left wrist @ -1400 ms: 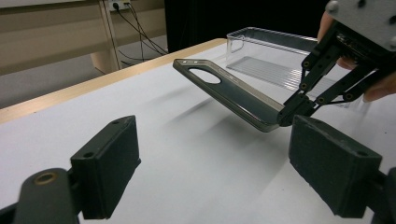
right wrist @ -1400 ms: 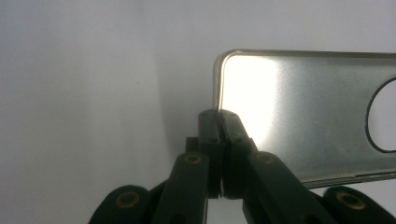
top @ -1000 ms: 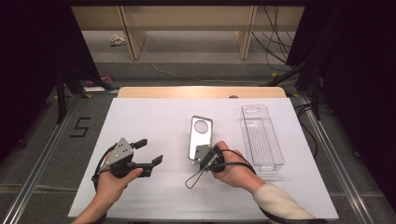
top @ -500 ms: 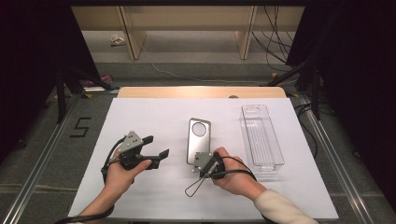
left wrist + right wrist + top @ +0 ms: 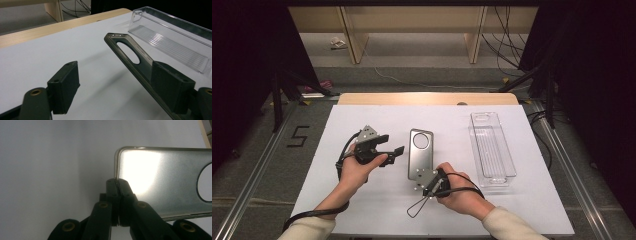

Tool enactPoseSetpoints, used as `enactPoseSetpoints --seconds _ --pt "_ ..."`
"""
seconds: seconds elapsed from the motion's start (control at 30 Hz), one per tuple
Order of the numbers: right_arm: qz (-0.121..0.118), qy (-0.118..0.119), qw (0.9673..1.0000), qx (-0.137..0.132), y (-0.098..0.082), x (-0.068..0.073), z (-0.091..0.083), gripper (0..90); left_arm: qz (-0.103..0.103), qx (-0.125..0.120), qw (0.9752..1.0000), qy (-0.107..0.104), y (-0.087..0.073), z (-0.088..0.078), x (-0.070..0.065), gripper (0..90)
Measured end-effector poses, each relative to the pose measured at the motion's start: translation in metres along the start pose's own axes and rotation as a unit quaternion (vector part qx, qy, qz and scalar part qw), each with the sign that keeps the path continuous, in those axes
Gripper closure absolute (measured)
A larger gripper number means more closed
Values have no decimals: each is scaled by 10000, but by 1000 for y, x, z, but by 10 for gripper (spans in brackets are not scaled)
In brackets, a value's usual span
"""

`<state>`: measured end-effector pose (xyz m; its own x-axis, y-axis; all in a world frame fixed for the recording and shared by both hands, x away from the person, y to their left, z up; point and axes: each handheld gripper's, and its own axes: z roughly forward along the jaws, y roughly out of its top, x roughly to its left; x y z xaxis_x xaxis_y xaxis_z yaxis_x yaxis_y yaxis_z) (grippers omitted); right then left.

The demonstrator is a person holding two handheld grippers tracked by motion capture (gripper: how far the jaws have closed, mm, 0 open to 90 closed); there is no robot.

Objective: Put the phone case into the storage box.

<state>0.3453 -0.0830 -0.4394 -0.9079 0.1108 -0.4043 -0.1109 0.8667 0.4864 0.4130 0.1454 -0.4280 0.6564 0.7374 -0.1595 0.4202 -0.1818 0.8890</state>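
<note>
the right gripper is clamped on the near corner of the phone case, which sits mid-worktop with its far end lifted off the white worktop. the left gripper, jaws apart and just now narrowing, has one pad beside the case's left edge and nothing pinched. a clear plastic tray lies toward the right edge, apart from the case. bare sheet surrounds the case toward the far edge. the case is translucent smoky grey with a round camera hole near its far end.
</note>
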Motion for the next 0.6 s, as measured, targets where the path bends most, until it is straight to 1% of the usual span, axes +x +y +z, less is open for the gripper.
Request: enactPoseSetpoints --seconds 0.07,0.13,0.27,0.43,0.47,0.53,0.6 --pt "-9 4 10000 -17 1 1 0 895 -67 52 10000 -32 2 5 0 254" --pt "-24 1 10000 -34 2 2 0 895 -81 103 9999 -29 3 9 -1 262" --pt "-75 0 10000 -34 4 4 0 895 -158 170 9997 -100 4 16 -2 282" --pt "-161 -29 9998 -70 6 5 1 895 -214 218 9994 -170 5 20 -2 315" --pt "-104 -16 9999 -53 6 7 1 895 -222 222 9994 -169 5 21 -2 317" --pt "-171 -34 9998 -81 7 6 1 895 -260 229 9993 -168 4 21 -1 347" --pt "-172 -48 9998 -109 8 7 1 895 -341 247 9989 -199 4 22 -1 357"
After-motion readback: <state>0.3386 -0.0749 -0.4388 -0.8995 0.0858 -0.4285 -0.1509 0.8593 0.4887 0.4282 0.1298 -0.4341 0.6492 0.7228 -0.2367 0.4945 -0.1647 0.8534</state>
